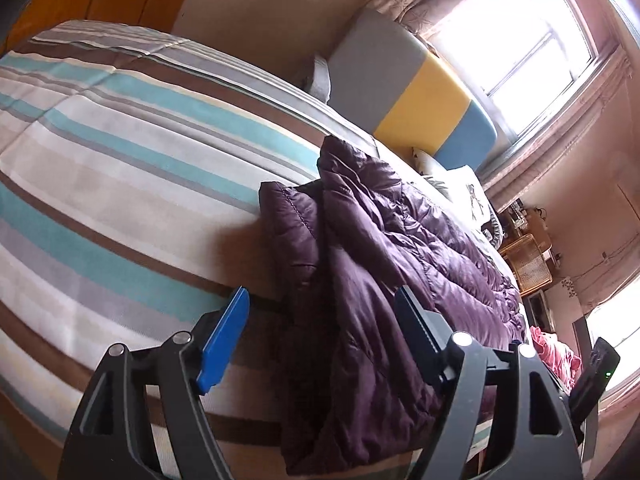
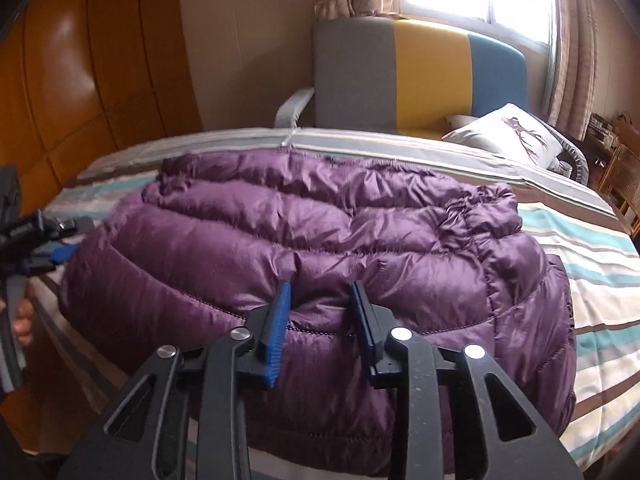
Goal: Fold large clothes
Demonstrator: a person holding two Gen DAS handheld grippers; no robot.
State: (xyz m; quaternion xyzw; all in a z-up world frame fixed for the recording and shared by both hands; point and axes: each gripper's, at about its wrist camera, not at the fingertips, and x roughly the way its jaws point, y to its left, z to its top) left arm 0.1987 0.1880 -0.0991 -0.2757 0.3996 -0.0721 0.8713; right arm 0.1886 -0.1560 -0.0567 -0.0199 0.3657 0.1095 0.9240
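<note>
Purple down jacket (image 2: 320, 240) folded on striped bed cover (image 2: 592, 264). Left gripper (image 1: 324, 320) released, jaws wide. Right gripper (image 2: 320, 308) part-open over jacket hem; grasp unclear.

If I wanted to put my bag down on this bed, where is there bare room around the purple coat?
The widest bare stretch of the striped bedspread lies between the purple coat and the wooden wardrobe. A narrower strip runs between the coat and the white pillow. The near edge is crowded: the left gripper and the right gripper work there.
</note>
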